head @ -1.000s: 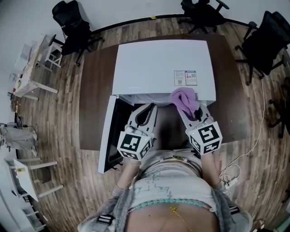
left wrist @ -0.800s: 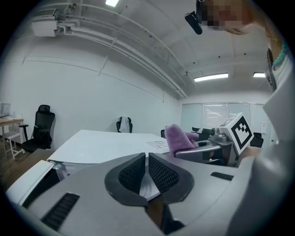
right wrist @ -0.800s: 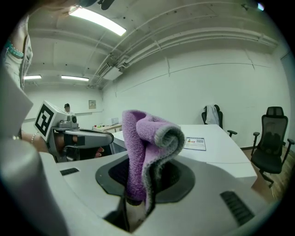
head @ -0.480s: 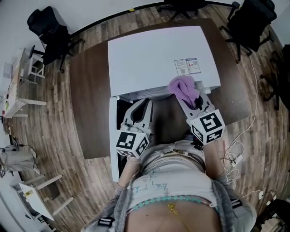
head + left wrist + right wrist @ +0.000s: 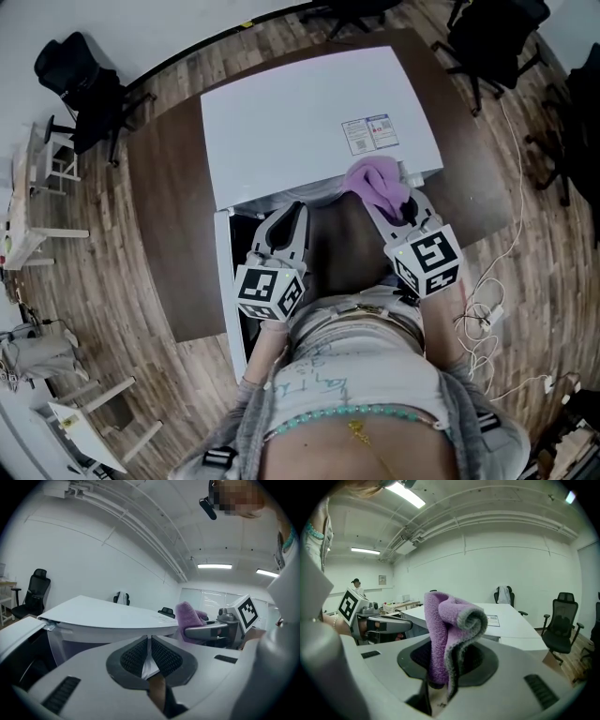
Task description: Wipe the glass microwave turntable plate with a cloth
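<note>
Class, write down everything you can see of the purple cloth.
The purple cloth looks soft and fleecy, with a greyish edge. It is folded, its top curling over. It stands upright, pinched between the pads of the right tongs, near the front edge of the white microwave.

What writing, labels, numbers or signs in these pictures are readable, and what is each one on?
Nothing here is legible enough to quote.
Sticker on top of the white microwave: the print is too small to read.
Marker cubes: black-and-white square patterns, no words.
Wall sign: too small to read.
Shirt print: teal scrawl, illegible.
</note>
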